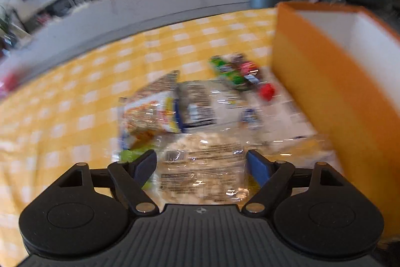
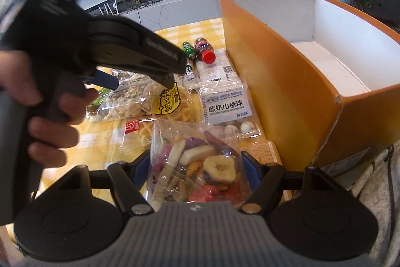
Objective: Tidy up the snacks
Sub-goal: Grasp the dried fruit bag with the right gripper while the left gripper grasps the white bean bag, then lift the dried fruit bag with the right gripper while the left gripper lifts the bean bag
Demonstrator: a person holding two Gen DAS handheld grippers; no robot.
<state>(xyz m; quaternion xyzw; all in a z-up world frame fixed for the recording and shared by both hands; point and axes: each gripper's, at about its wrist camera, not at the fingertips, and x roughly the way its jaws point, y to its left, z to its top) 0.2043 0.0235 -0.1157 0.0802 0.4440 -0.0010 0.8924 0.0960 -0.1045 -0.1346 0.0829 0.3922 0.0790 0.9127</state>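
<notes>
**Left jaws spread over the puffed snacks, right already holding a bag**

Wide apart stand the jaws of the left gripper (image 1: 201,164), and in the left wrist view they straddle a clear bag of pale puffed snacks (image 1: 205,167) lying on the yellow checked surface (image 1: 62,96). The pads are not pressing on it, so nothing is held yet. Beyond it lie more packets and small bottles, all blurred, with the orange box (image 1: 325,81) just to their right.

Over to the right wrist view: the right gripper (image 2: 196,164) has its jaws clamped on a clear bag of dried fruit chips (image 2: 197,162), pads against both sides. Ahead, a person's hand (image 2: 42,116) drives the left gripper above the pile. A yogurt hawthorn ball packet (image 2: 226,104) lies beside the box, whose white inside looks bare.

My read: sorting is barely begun. Next, the left jaws must drop and close on the puffed bag, gently, since the film is slippery; the fruit bag wants carrying over the box wall.
</notes>
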